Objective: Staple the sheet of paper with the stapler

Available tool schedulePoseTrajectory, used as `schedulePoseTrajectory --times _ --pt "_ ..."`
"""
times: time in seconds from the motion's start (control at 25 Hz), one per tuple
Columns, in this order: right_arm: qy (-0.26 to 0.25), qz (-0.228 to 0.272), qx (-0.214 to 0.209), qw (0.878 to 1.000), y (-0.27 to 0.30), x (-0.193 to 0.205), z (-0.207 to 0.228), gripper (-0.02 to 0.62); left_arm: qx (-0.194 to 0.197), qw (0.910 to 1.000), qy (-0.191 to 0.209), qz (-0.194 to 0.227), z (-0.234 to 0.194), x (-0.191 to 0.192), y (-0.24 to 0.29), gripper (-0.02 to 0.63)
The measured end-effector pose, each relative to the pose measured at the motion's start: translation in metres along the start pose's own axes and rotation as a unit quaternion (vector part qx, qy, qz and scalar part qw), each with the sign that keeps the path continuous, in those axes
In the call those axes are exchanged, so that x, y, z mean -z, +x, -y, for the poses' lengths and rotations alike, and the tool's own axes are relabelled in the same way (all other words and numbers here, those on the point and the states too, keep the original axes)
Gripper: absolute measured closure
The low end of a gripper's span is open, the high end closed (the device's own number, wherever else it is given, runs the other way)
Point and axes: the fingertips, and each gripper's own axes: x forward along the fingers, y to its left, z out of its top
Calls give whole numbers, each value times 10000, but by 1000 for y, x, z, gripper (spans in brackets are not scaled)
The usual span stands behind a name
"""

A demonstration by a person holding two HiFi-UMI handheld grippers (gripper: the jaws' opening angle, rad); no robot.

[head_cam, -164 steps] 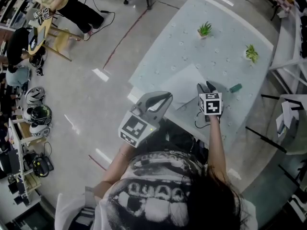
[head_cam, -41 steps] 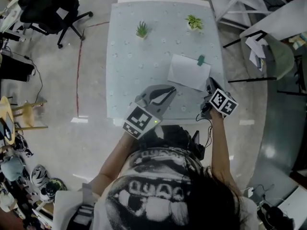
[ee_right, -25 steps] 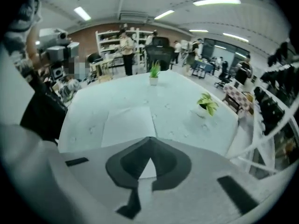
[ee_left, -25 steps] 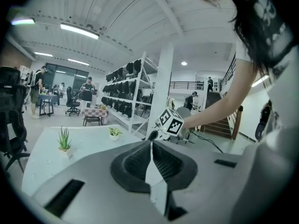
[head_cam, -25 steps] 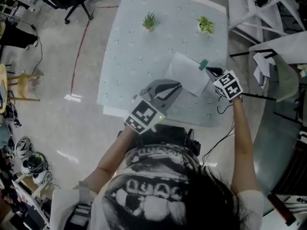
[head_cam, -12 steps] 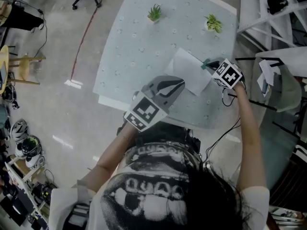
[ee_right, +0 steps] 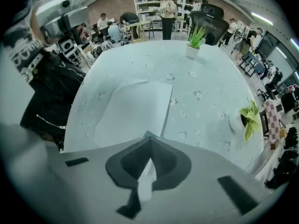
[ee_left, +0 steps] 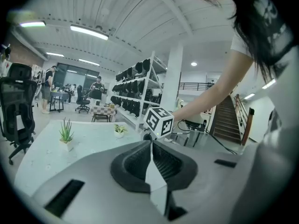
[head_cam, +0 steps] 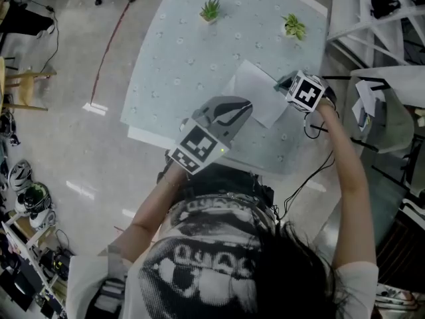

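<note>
Both jaws are pressed together, empty. The right gripper [ee_right: 149,141] hangs tip-down over the stapler [head_cam: 283,82] at the sheet of paper's [head_cam: 255,98] corner; the left gripper [ee_left: 150,146] hovers near. An off-centre press could skid the stapler off the sheet

A pale table [head_cam: 172,58] with a small flower print stands on a glossy floor [head_cam: 66,145]. A white sheet of paper [head_cam: 255,98] lies flat near its right edge. A potted plant [head_cam: 210,8] and a second potted plant [head_cam: 293,25] stand well apart at the far side. At the sheet's corner only a green sliver of the stapler [ee_right: 149,134] shows.
</note>
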Motion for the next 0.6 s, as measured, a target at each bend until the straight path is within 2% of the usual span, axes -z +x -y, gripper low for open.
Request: schedulePoseTrajectory --times 0.4,0.6 --pt "255 -188 -331 9989 3 0 2 589 218 9997 -84 79 0 6 29 594" --pt "384 -204 -230 9988 4 0 3 589 324 9993 -151 92 2 7 40 594"
